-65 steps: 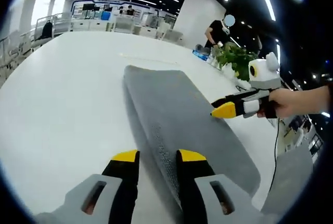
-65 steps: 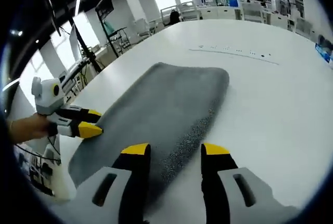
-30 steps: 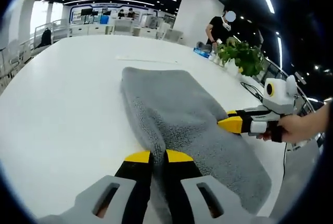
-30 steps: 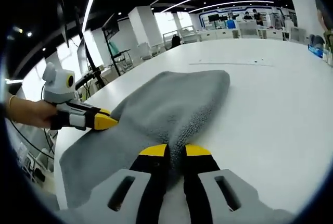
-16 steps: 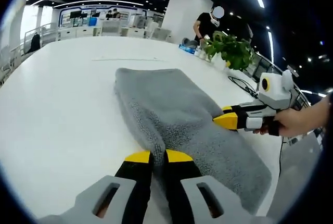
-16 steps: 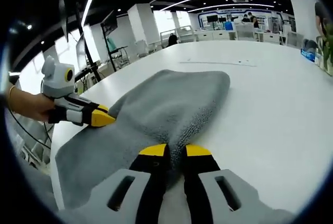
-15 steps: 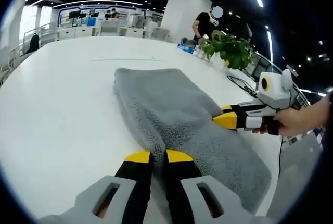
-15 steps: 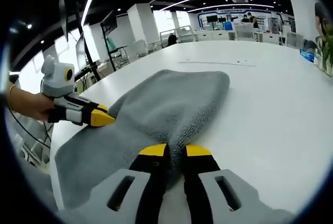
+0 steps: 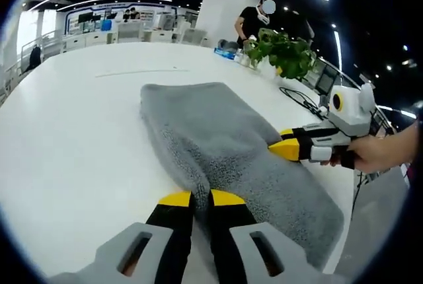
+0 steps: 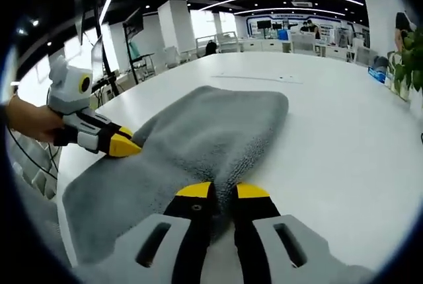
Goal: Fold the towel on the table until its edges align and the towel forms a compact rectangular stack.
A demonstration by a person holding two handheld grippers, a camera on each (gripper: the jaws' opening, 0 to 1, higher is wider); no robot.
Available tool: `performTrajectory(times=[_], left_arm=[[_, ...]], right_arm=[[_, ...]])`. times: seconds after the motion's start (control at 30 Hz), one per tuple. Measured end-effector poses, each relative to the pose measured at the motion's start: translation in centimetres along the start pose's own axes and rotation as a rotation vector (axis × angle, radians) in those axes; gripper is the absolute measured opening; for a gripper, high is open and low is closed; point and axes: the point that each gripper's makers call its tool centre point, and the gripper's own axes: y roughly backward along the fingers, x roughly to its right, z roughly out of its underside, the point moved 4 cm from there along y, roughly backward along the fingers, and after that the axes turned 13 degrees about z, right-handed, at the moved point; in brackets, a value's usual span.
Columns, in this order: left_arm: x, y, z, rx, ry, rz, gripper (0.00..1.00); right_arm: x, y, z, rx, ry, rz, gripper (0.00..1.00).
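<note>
- In the left gripper view, the white table (image 9: 59,139) spread out to the left of the left gripper (image 9: 194,198) and ran far ahead of it toward a distant row of desks and screens.
- The left gripper's yellow-tipped jaws rose from the bottom of that view, drawn together and clamped on the near edge of the grey towel (image 9: 218,139), whose pile bunched up just ahead of the tips.
- From the jaws the towel stretched forward along the table, long and narrow, with its far end rounded and lying flat.
- To the right of the left gripper, the right gripper (image 9: 281,147) came in from the side, held by a hand (image 9: 380,153); its yellow tips touched the towel's opposite long edge, where the fabric rose in a slight ridge.
- Farther ahead and to the right stood a green plant (image 9: 281,49) near the table's far rim, and a person in dark clothes (image 9: 254,23) stood behind it.
- In the right gripper view, the left gripper (image 10: 124,146) entered from the left, held by a hand (image 10: 30,122), its yellow tips at the towel's (image 10: 198,139) left edge.
- The right gripper's (image 10: 215,190) own jaws rose from the bottom, pressed together and pinching the towel's near edge, which puckered between the tips.
- To the right of these jaws the bare table (image 10: 344,145) ran on, with the plant's leaves (image 10: 410,59) at the far right edge.
</note>
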Motion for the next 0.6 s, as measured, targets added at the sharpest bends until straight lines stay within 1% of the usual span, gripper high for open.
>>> performTrajectory(times=[0.1,0.27,0.43,0.47,0.53,0.6], left_arm=[[-0.03,0.09,0.07,0.01,0.002,-0.003,0.09],[0.03,0.13,0.1,0.028,0.009,-0.013,0.09],[0.08,0.27,0.17,0.057,0.039,-0.019,0.09],[0.06,0.27,0.17,0.06,0.047,-0.02,0.09],[-0.11,0.3,0.09,0.057,0.053,-0.01,0.09],[-0.19,0.32,0.04,0.051,0.063,0.004,0.09]], right_arm=[[-0.4,0.08,-0.06,0.006,-0.029,0.024,0.09],[-0.4,0.0,-0.05,0.015,-0.046,0.055,0.09],[-0.44,0.06,-0.1,0.022,-0.077,0.061,0.09],[-0.39,0.01,-0.24,0.012,-0.075,0.057,0.09],[-0.36,-0.09,-0.33,-0.009,-0.015,0.033,0.1],[-0.36,-0.21,-0.38,-0.011,0.0,0.032,0.1]])
